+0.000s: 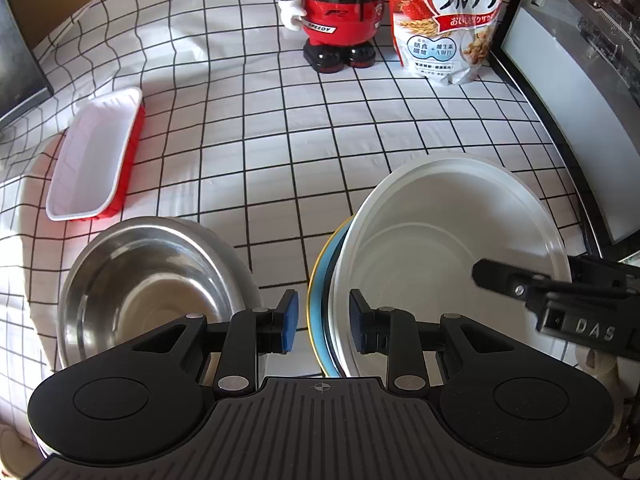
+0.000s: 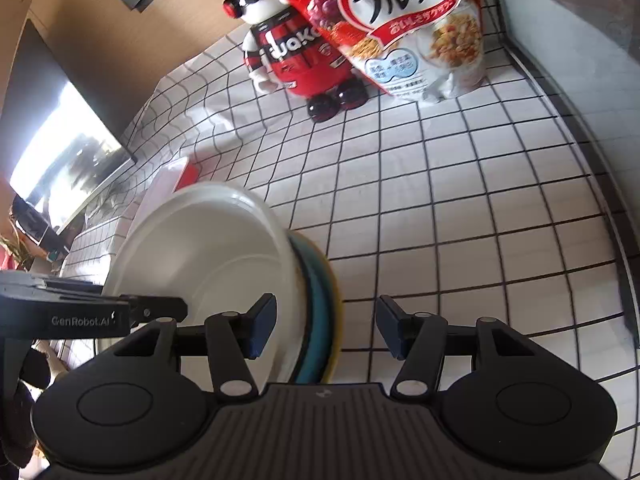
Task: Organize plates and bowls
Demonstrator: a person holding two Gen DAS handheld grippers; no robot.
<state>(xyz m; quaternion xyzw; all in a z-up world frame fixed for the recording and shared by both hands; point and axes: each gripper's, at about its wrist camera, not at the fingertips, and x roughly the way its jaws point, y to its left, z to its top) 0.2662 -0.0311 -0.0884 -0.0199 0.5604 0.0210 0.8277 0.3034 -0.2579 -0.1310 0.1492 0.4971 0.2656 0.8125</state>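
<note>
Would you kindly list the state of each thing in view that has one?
White bowl: upright, empty, nested on the blue plate.
Blue plate: under the white bowl, only its edge showing.
Steel bowl: upright, empty.
Red tray: upright, empty.
Cereal bag: standing; seal not visible.
Left gripper: open, jaws astride the stack's rim.
Right gripper: open, likewise.

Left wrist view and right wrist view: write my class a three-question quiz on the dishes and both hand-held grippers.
1. True or false: the round steel bowl is stacked inside the round white plastic bowl.
2. Which colour lies directly under the white bowl: A blue, B red, C black?
3. Fill in: the rectangular red-and-white tray contains ____.

Key
1. False; they sit side by side on the checked tablecloth.
2. A, a blue plate.
3. Nothing.

Extra: the left hand-held gripper straddles the stack's rim; the right hand-held gripper does too.
</note>
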